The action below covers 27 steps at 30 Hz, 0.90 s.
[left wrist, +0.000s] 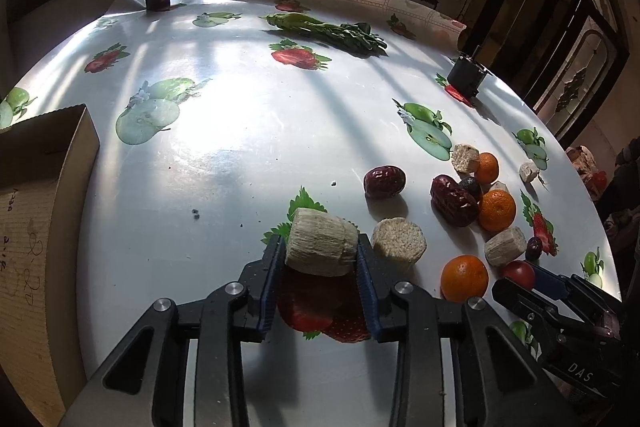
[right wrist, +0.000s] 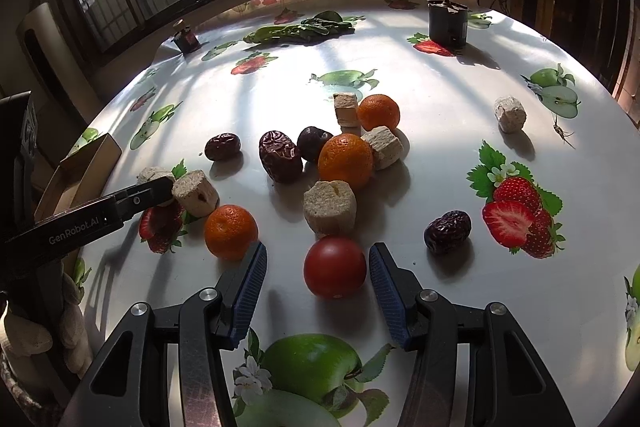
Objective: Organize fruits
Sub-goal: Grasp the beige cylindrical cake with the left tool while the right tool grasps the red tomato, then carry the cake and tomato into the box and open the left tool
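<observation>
While left tongs clench pale chunk, tomato sits between released right tongs.

A red tomato is seen between the blue pads of the right gripper, but it is not touched. Oranges, dark dates and pale chunks are spread on the table behind.

my left gripper tilts downward, fingers clamped tight; my right gripper tilts downward too, fingers spread.
</observation>
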Available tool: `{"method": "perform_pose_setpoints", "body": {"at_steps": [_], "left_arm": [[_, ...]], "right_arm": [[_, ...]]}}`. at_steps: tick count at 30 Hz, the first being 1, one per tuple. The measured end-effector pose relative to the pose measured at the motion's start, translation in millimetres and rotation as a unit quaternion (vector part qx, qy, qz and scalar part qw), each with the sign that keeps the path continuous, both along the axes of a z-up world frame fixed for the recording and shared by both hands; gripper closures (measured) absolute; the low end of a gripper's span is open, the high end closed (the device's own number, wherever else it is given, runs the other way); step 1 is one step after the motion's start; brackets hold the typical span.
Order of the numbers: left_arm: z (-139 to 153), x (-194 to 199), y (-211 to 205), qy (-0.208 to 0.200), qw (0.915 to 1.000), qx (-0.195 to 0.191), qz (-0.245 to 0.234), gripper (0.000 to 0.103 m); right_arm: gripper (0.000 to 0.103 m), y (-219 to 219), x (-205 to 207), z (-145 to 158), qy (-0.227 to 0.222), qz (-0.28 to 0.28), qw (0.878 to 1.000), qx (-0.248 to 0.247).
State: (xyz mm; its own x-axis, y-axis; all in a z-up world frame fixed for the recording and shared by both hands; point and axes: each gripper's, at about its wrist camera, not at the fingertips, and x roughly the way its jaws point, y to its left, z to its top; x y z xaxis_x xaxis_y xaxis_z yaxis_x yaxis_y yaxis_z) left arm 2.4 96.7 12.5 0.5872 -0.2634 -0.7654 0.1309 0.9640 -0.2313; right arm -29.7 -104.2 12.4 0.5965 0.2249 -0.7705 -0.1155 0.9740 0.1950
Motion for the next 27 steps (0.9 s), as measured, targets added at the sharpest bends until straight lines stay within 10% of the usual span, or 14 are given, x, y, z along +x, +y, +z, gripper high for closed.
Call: {"method": "perform_pose_setpoints", "body": {"at_steps": [6,16,27], "left_arm": [[2,-2,8,0.0,0.9998,-0.007,0.017,0.07],[18,-19,9,-0.022,0.9987,-0.042,0.02,0.07],[116,-108,46,-0.111,0.989,-0.096,-0.016,0.07]], "right_arm": [[0.072,-4,-3,1,-0.001,-0.017,1.0,-0.013],[0.072,-7,-40,29,-0.033,-0.032,0.999,-0.018],[0.071,34,-86,109,-0.111,0.019,0.993,-0.032]]}}
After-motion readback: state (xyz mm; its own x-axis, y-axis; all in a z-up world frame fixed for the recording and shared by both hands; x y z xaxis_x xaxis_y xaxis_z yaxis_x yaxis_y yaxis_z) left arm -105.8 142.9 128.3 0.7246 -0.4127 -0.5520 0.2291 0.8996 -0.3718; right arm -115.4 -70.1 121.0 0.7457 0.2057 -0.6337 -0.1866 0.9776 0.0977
